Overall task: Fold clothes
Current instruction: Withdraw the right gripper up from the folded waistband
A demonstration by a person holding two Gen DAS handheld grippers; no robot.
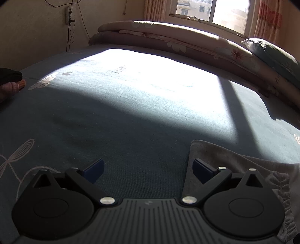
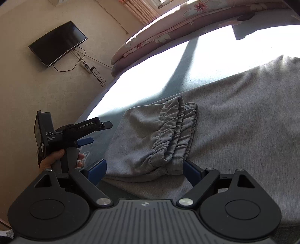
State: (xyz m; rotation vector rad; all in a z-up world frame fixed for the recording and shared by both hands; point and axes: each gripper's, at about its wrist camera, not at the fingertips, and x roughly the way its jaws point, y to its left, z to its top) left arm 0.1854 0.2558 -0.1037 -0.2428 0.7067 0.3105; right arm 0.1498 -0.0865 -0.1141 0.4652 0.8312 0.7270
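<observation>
Clearly soft and limp, the grey sweatpants [image 2: 234, 120] suit a waistband [image 2: 174, 135] pinch; both hand-held grippers, right [image 2: 144, 173] and left [image 1: 148, 170], gape wide and empty.

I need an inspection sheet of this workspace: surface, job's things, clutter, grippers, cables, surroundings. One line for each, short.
Surface: blue-green bed sheet, part in bright sun, part in shade.
Job's things: grey sweatpants lying on the sheet, the gathered waistband folded over onto them.
Clutter: dark and pink cloth at the sheet's left edge; folded floral quilt and pillow at the far side.
Grippers: left gripper open over the sheet, beside the sweatpants' edge; right gripper open, its fingers on either side of the sweatpants, not pressing.
Cables: power strip with wires on the wall.
Surroundings: wall television, window, curtains.
</observation>
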